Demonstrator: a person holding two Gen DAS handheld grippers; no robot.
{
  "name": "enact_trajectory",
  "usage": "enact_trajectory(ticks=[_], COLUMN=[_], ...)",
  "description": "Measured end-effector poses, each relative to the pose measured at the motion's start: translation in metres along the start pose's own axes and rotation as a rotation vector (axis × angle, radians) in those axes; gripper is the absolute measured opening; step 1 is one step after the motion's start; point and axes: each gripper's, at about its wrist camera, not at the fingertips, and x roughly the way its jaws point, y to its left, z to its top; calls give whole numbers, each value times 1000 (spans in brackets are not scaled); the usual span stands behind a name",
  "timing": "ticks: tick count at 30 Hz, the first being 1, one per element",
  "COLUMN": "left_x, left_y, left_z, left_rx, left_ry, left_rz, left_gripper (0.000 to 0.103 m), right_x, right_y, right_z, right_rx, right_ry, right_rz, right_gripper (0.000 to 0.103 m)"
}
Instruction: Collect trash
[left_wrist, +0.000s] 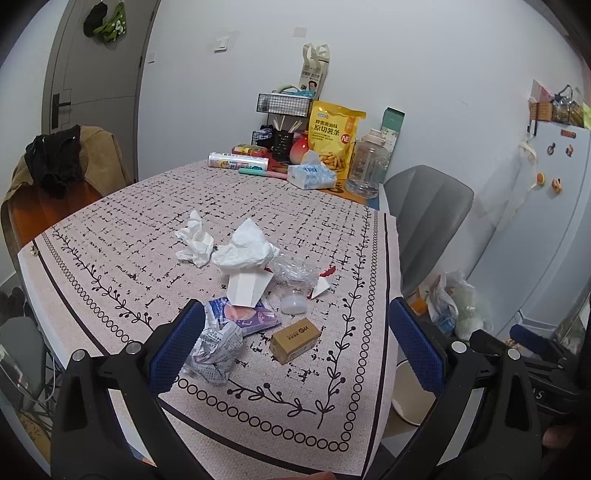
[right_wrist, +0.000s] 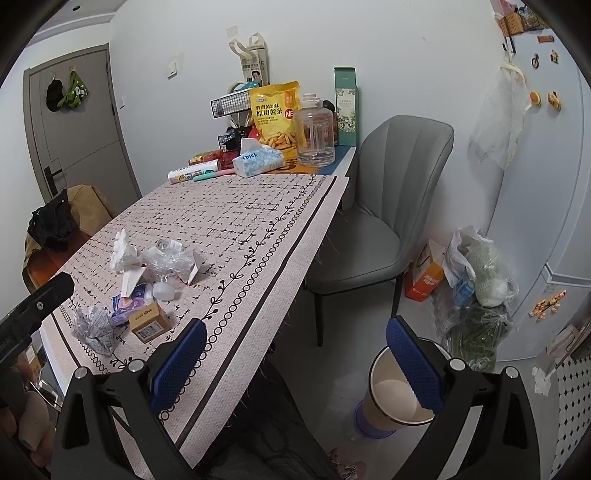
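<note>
Trash lies in a pile on the patterned tablecloth (left_wrist: 258, 206): crumpled white tissues (left_wrist: 243, 245), a white paper piece (left_wrist: 245, 288), clear crinkled plastic (left_wrist: 293, 271), a purple wrapper (left_wrist: 247, 317), a crumpled printed wrapper (left_wrist: 218, 352), a small brown box (left_wrist: 294, 339) and a small white lid (left_wrist: 293, 303). My left gripper (left_wrist: 295, 350) is open above the table's near edge, with the box between its fingers' line of sight. My right gripper (right_wrist: 295, 365) is open and empty past the table's right edge, above a beige trash bin (right_wrist: 400, 400) on the floor. The pile also shows in the right wrist view (right_wrist: 140, 280).
At the table's far end stand a tissue box (left_wrist: 312, 175), a yellow snack bag (left_wrist: 336, 138), a clear jar (left_wrist: 367, 166) and wire racks. A grey chair (right_wrist: 388, 206) stands right of the table. Bags of clutter (right_wrist: 476, 280) sit beside the fridge (right_wrist: 546, 147).
</note>
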Motion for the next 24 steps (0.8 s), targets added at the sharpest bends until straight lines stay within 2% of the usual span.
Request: enact_trajectory(ticks=[6,12,24], left_x=[1,0,-1], left_y=[12,8,6], left_z=[0,0,-2], left_rx=[-84,-34,-20], left_ry=[-16,-36,-37], left_rz=[9,55,55], left_gripper=[98,98,98], right_x=[0,1,2], right_y=[9,6,5], right_z=[-4,-5,-6], right_rx=[-29,-22,-14], right_ry=[-20,-30,-43], right_rz=[-1,-7,-20], right_gripper=[95,95,95])
